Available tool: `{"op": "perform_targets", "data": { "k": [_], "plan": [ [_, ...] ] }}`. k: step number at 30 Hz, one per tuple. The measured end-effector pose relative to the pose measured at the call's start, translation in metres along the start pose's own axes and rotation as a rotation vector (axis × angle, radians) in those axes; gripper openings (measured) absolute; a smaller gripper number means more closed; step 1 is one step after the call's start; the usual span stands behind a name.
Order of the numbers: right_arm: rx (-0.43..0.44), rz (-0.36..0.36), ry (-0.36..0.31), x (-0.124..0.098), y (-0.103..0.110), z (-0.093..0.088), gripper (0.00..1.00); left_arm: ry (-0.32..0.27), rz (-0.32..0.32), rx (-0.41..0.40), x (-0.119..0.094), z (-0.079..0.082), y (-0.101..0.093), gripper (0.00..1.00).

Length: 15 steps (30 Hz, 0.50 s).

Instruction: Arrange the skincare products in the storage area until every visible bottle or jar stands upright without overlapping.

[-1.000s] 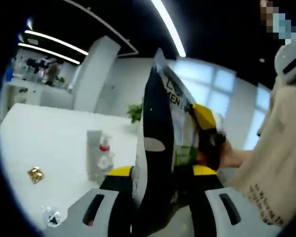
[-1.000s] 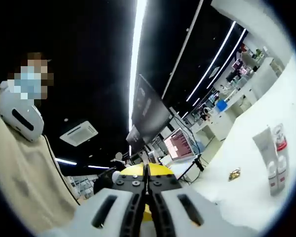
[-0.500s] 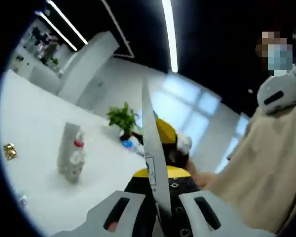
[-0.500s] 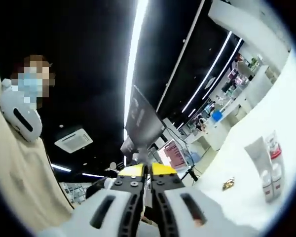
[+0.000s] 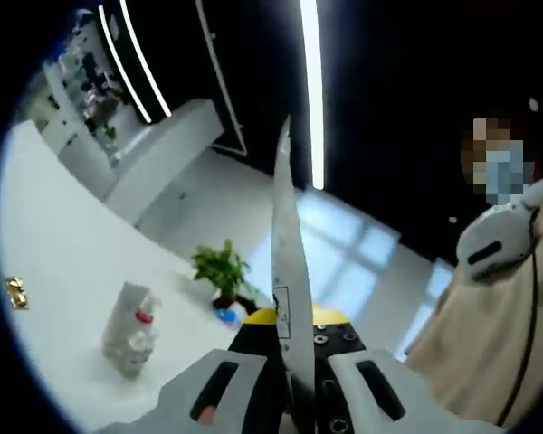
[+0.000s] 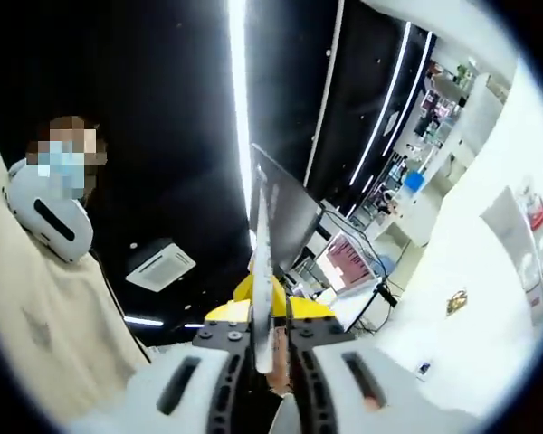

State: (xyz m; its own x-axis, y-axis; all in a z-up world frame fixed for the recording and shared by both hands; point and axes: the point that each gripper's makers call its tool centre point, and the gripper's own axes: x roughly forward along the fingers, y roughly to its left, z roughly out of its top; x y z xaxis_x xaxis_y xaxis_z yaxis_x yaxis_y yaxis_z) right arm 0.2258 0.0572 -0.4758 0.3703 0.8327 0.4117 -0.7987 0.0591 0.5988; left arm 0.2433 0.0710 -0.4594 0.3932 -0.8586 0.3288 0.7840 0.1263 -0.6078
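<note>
Left gripper view: the left tool [image 5: 294,339] is clamped on a thin flat packet [image 5: 290,298], seen edge-on and rising upward between the yellow-tipped jaws. Beyond it, on the white surface [image 5: 54,271], a small group of skincare products [image 5: 128,330] stands close together: a pale tube with a red-capped bottle beside it, apparently upright and touching. A small gold item [image 5: 16,292] lies well apart from them near the left edge. A potted plant [image 5: 222,271] stands at the far edge of the surface. A person in a beige garment [image 5: 489,344] is at right.

Right gripper view: the right tool [image 6: 270,330] is closed on the same packet [image 6: 264,289], again edge-on between narrow jaws. The products [image 6: 525,253] show at the far right edge on the surface [image 6: 452,353], with the gold item [image 6: 456,301] to their left, apart from them. This view adds a monitor [image 6: 348,262] and a dark screen panel [image 6: 285,212] behind the packet; the plant appears in the left gripper view.
</note>
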Motion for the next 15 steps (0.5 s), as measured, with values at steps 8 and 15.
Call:
{"op": "perform_targets", "data": {
  "k": [8, 15],
  "plan": [
    [-0.052, -0.068, -0.010, -0.008, -0.015, 0.009, 0.01, 0.039, 0.019, 0.017, 0.003, -0.014, 0.017, 0.02],
    [-0.034, -0.130, -0.037, -0.016, -0.033, 0.020, 0.01, 0.088, 0.075, -0.011, 0.010, -0.040, 0.031, 0.06]
  ]
}}
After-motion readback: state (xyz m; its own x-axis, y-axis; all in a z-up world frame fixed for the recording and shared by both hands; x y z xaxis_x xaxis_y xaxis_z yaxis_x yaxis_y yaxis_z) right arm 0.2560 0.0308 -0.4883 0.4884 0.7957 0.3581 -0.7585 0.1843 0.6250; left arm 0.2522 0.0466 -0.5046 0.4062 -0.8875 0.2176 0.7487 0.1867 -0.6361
